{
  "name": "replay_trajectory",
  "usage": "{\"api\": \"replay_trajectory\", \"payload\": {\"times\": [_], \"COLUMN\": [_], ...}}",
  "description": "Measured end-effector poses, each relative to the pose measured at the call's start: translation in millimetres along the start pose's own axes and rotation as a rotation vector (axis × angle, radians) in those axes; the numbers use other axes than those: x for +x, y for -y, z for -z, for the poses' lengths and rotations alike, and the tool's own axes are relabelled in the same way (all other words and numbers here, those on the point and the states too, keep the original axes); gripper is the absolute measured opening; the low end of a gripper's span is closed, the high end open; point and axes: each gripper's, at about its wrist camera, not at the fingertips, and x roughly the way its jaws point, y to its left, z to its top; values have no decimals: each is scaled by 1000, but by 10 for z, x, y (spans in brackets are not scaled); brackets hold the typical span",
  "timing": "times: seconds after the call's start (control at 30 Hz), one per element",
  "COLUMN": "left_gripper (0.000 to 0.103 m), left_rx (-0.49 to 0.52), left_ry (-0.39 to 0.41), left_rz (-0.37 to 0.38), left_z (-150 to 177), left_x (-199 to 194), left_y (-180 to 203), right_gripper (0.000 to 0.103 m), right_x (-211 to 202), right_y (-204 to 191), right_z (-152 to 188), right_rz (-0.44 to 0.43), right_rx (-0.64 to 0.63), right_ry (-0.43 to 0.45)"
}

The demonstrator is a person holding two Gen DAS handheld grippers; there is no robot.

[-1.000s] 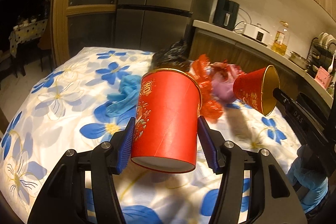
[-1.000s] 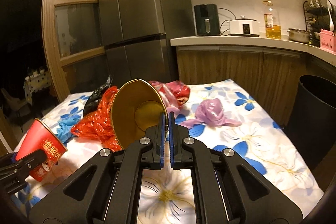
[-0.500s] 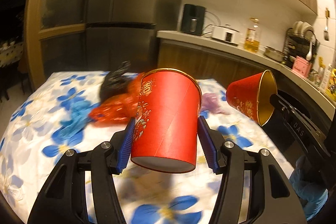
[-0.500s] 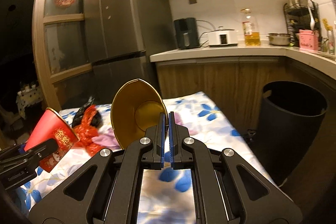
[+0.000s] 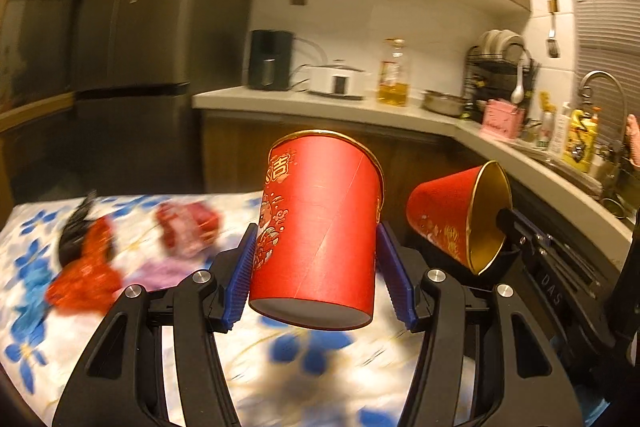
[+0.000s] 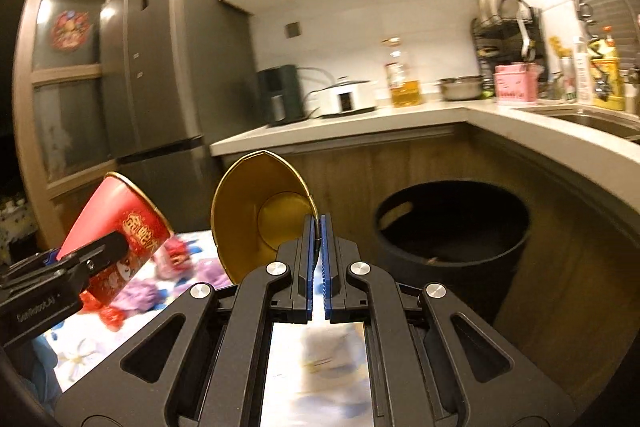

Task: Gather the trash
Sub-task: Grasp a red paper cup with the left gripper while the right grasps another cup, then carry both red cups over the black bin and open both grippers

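My left gripper is shut on a red paper cup with gold print, gripped by its sides and held above the table; the same cup shows at the left of the right wrist view. My right gripper is shut on the rim of a second red cup with a gold inside, its mouth facing the camera. That second cup hangs to the right in the left wrist view. A black trash bin stands open on the floor, right of the cups.
The table with a blue-flower cloth holds red wrappers, a black bag and purple plastic. A wooden counter with appliances, an oil bottle and a sink runs behind the bin. A grey fridge stands at the left.
Both grippers have swung right and risen with their cups. The table litter has slid to the left of view, and the bin and counter have come closer.
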Motion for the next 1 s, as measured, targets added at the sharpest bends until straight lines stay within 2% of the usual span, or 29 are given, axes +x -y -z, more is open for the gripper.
{"api": "replay_trajectory", "payload": {"times": [0.3, 0.47, 0.77, 1.0], "left_gripper": [56, 57, 57, 59], "left_rx": [60, 99, 114, 124], "left_ry": [23, 45, 40, -6], "left_rz": [138, 183, 255, 290], "left_z": [-205, -227, -218, -133], "left_x": [530, 784, 1225, 1523], "left_y": [735, 1057, 1384, 1540], "right_gripper": [4, 4, 4, 4], "right_x": [66, 134, 396, 570], "right_y": [644, 919, 1289, 1507], "right_z": [-221, -275, -315, -309], "right_rz": [129, 174, 234, 251], "right_rx": [35, 63, 90, 109], "right_ry": [40, 48, 21, -6]}}
